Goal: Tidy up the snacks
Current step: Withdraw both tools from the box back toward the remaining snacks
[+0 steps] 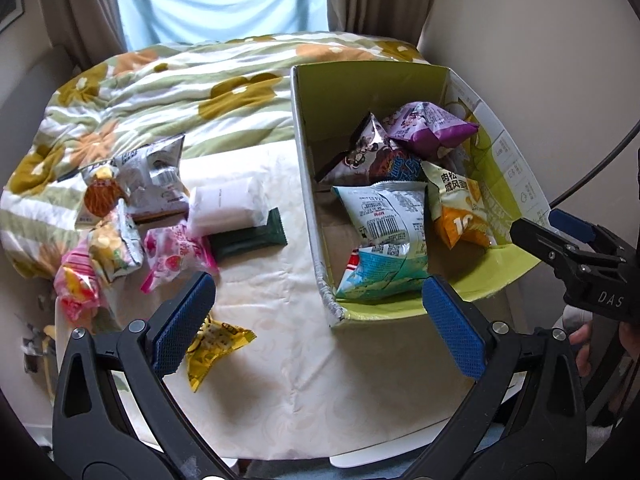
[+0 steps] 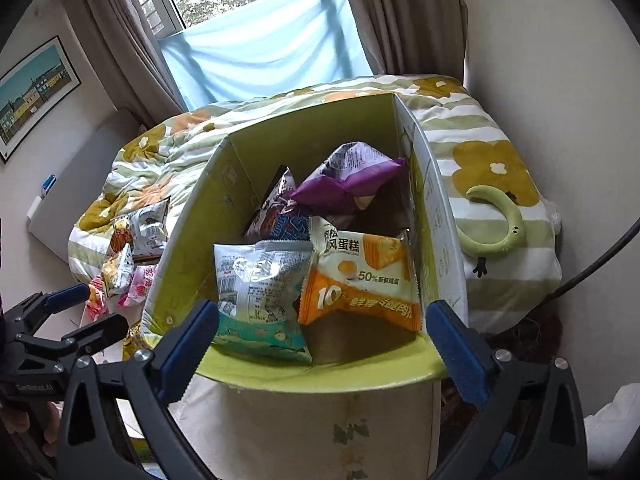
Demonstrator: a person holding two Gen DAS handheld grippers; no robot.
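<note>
From the left wrist view, the loose snacks lie in a heap at about ten o'clock from the left gripper (image 1: 318,312): a silver packet (image 1: 154,176), a pink strawberry packet (image 1: 176,254), a white pack (image 1: 226,204) and a dark green bar (image 1: 250,238), whose long axis runs roughly three to nine o'clock. Nearest of all is the yellow packet (image 1: 214,344), just beside the left pad at eight o'clock. The left jaws stand released with nothing between them, so the left hand looks the better placed for the next pick (the right one sits across the box from the heap). At one o'clock stands the green cardboard box (image 1: 308,184), already holding several packets. In the right wrist view the right gripper (image 2: 322,336) hangs spread wide and empty over the box's near rim (image 2: 320,376), with the orange cake packet (image 2: 360,292) lying free inside at twelve o'clock.
</note>
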